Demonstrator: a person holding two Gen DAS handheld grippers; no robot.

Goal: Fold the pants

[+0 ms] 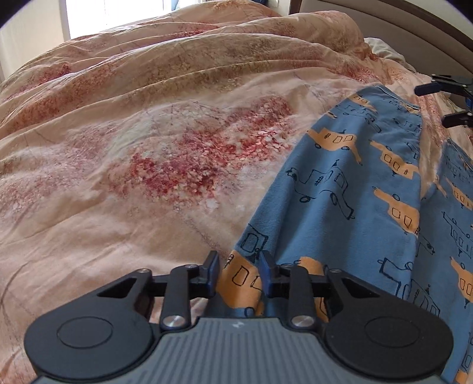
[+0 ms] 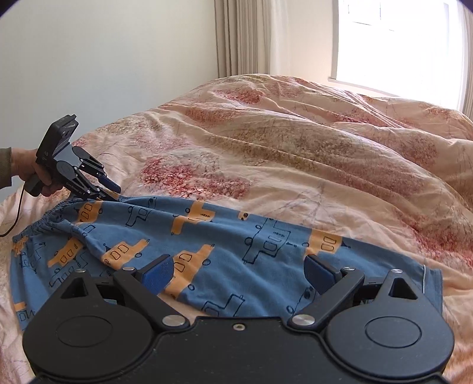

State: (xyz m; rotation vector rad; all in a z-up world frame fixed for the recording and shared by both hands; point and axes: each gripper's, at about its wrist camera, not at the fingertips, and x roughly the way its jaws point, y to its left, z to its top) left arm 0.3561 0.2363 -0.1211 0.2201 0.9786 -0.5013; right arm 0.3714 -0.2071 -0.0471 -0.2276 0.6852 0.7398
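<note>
Blue pants (image 2: pixel 224 236) printed with orange and outlined vehicles lie spread across the bed, the gathered waistband (image 2: pixel 44 220) at the left in the right wrist view. My left gripper (image 1: pixel 239 274) is pinched on the pants' waistband corner, a fold of blue and orange cloth caught between its fingers; the right wrist view shows the left gripper (image 2: pixel 113 195) held by a hand (image 2: pixel 26 165) and angled down onto that edge. My right gripper (image 2: pixel 236 268) stands wide open just above the leg end of the pants, with nothing gripped. Seen from the left wrist, the right gripper (image 1: pixel 433 105) hovers beyond the leg hem.
A rumpled peach duvet (image 1: pixel 147 147) with red floral patches covers the whole bed and rises in thick folds behind the pants. A headboard (image 1: pixel 414 26) and a pillow (image 1: pixel 381 48) are at one end. A bright window (image 2: pixel 399 38), a curtain (image 2: pixel 245 35) and a plain wall (image 2: pixel 103 59) stand beyond.
</note>
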